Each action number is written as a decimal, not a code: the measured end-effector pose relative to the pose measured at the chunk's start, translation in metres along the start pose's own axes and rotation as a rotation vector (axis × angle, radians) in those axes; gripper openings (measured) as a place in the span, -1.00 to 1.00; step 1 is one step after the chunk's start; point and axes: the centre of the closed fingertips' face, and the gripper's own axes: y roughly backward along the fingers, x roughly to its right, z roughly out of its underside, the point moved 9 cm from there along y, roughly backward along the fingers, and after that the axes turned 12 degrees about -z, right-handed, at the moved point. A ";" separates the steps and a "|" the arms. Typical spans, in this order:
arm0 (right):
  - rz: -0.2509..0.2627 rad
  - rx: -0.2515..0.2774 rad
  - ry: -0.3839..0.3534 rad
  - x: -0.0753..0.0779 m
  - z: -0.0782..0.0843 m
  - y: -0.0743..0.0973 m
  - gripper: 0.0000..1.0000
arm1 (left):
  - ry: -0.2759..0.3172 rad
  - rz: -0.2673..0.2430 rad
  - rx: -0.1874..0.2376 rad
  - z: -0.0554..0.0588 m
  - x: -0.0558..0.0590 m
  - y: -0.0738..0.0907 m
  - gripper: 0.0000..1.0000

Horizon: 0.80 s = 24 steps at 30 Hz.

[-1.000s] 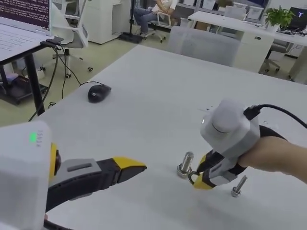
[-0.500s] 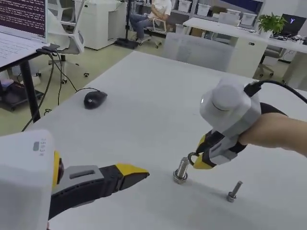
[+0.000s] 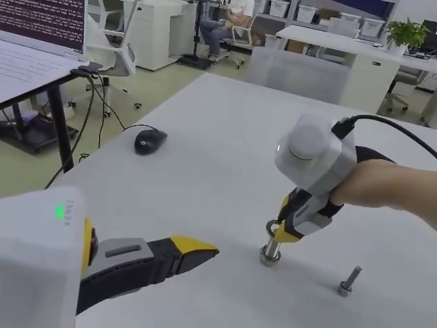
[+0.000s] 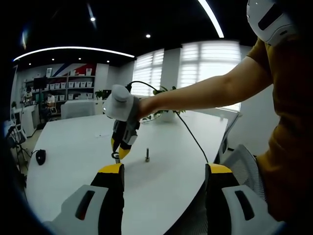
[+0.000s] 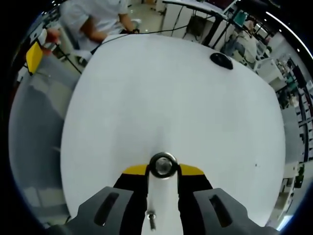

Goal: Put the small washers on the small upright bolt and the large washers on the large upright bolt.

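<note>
Left gripper [image 3: 203, 250]: jaws spread, empty, low over table [image 3: 225, 137]. Right gripper [image 3: 281, 232]: clamped on washer [image 5: 163, 165] at top of large upright bolt [image 3: 271, 251]; small upright bolt [image 3: 348, 281] apart, further right. Washer probably light, stiff, slippery; pinch outer rim. Right gripper view shows bore aligned over bolt tip; head view shows side profile.
</note>
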 end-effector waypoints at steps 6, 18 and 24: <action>0.003 -0.006 0.000 0.003 0.002 -0.003 -0.55 | 0.005 -0.002 -0.005 0.002 -0.001 -0.001 0.33; -0.007 -0.006 -0.019 0.007 0.008 -0.014 -0.55 | 0.009 -0.007 -0.011 0.003 -0.002 -0.003 0.33; -0.015 -0.010 -0.022 0.008 0.010 -0.021 -0.55 | 0.013 -0.009 -0.018 0.005 -0.003 -0.003 0.33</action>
